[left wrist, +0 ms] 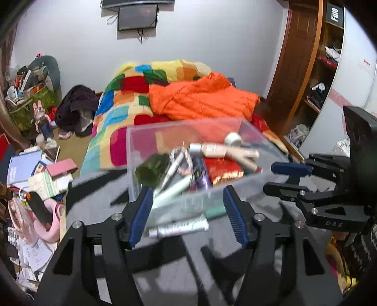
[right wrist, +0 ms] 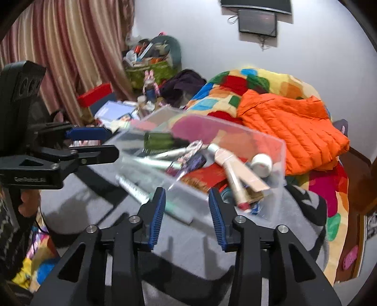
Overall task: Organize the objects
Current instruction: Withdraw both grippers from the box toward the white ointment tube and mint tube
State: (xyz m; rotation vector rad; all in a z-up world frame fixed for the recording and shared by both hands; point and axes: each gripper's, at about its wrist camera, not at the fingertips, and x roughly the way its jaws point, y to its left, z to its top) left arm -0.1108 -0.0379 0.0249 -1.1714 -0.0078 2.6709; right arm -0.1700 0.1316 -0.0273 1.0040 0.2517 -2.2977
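The silver tube [left wrist: 179, 228] by the clear box [left wrist: 141, 150] looks light and squishy, so pinch its middle; the left gripper [left wrist: 188, 219] and right gripper [right wrist: 187, 220] both have their fingers apart.

A pale grey wall [left wrist: 212, 47] carries a dark framed screen [left wrist: 137, 17]; striped pink-and-cream curtains [right wrist: 70, 47] hang far left, a brown wooden wardrobe [left wrist: 294, 70] stands right, beside the patchwork-quilted bed [left wrist: 132, 98]
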